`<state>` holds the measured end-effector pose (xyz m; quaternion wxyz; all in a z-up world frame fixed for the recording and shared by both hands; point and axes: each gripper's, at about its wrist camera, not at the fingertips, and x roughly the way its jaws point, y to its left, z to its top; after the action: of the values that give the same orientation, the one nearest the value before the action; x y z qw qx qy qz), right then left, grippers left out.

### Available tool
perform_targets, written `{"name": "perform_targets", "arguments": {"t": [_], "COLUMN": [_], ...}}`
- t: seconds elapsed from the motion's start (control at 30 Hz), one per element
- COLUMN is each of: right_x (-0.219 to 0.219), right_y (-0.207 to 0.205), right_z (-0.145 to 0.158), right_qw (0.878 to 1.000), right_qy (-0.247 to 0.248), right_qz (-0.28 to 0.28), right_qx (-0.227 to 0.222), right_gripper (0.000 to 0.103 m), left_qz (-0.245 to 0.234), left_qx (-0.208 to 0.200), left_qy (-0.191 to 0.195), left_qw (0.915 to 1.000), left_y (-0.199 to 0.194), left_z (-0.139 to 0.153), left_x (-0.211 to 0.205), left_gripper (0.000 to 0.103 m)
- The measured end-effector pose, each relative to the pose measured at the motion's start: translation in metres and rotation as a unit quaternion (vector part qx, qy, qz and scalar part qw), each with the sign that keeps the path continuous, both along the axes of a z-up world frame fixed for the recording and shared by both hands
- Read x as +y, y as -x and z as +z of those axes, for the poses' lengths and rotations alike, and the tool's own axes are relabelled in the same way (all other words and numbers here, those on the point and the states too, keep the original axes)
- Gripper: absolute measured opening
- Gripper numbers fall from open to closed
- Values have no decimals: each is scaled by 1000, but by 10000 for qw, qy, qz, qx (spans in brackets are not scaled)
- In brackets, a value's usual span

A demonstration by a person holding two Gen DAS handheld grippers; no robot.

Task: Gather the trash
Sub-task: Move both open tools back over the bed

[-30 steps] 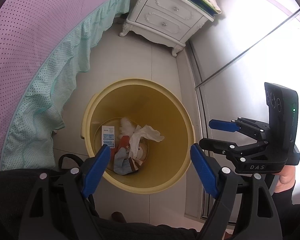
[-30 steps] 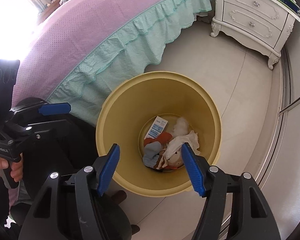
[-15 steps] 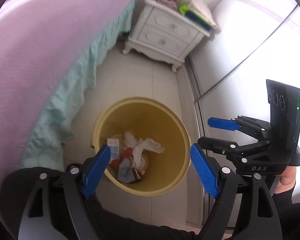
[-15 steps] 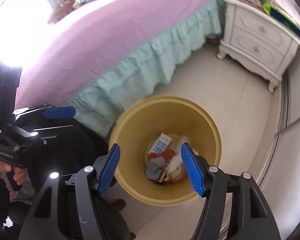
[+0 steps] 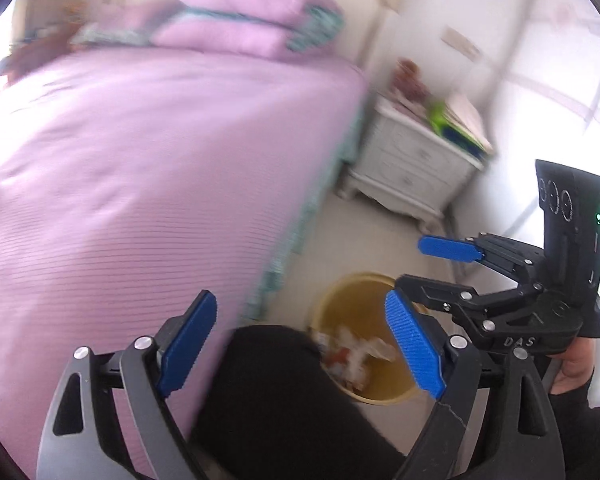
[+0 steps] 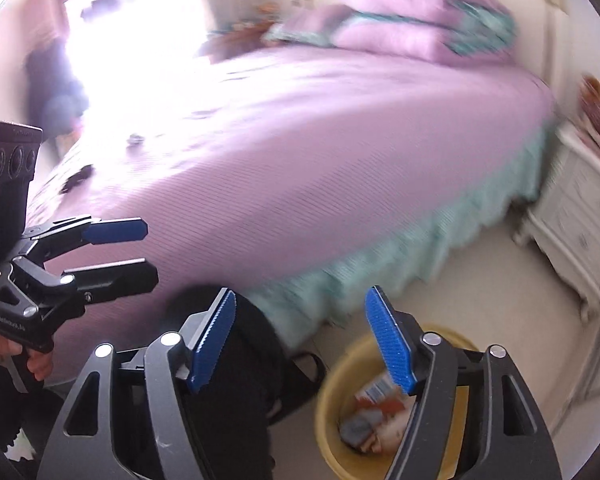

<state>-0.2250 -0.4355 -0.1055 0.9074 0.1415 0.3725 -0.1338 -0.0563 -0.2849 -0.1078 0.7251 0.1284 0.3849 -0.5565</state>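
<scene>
A yellow bin [image 5: 384, 384] stands on the floor beside the bed, holding crumpled paper, a small carton and wrappers [image 5: 356, 354]. It also shows low in the right wrist view [image 6: 332, 412] with the trash [image 6: 374, 416] inside. My left gripper [image 5: 304, 344] is open and empty, raised above the bin. My right gripper [image 6: 300, 340] is open and empty too; it shows in the left wrist view [image 5: 424, 272]. The left gripper shows in the right wrist view [image 6: 132, 252]. A few small dark bits [image 6: 80, 174] lie on the bed, blurred.
A bed with a purple cover [image 5: 140, 168] and teal skirt [image 6: 380, 264] fills the left. A white nightstand [image 5: 416, 164] with books stands behind the bin. The person's dark-clothed leg [image 5: 276, 392] is just left of the bin. Both views are blurred.
Both grippers have risen and tilted up from over the bin, so the bin has dropped low in view and the bed top and pillows show. Both stayed open and empty.
</scene>
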Motion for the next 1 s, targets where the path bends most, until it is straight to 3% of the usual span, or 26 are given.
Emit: {"name": "perform_targets", "arguments": {"t": [0.13,0.47,0.7,1.0], "right_x": [30,97,124,151], "right_y": [-38,-114,-160,-211], "right_z": [18,52,60,53], "right_qw": [9976,9810,9720,9607], "right_qy": [196,288,-2,-178], "right_qz": [633,1751,2159,2627], "right_qx": [-188,-785,-924,-882], "right_gripper": [69,95,95,95], "left_qz": [756,2172,3007,3602], "left_qx": [-208,-494,-514,-474], "left_qy": [124,397,428,309], "left_qw": [9968,9741,9514,9312], "left_y": [-24,-72,-103,-150], "left_z": [18,45,52,46], "left_x": [46,151,210,245], "left_gripper": [92,98,99,99]}}
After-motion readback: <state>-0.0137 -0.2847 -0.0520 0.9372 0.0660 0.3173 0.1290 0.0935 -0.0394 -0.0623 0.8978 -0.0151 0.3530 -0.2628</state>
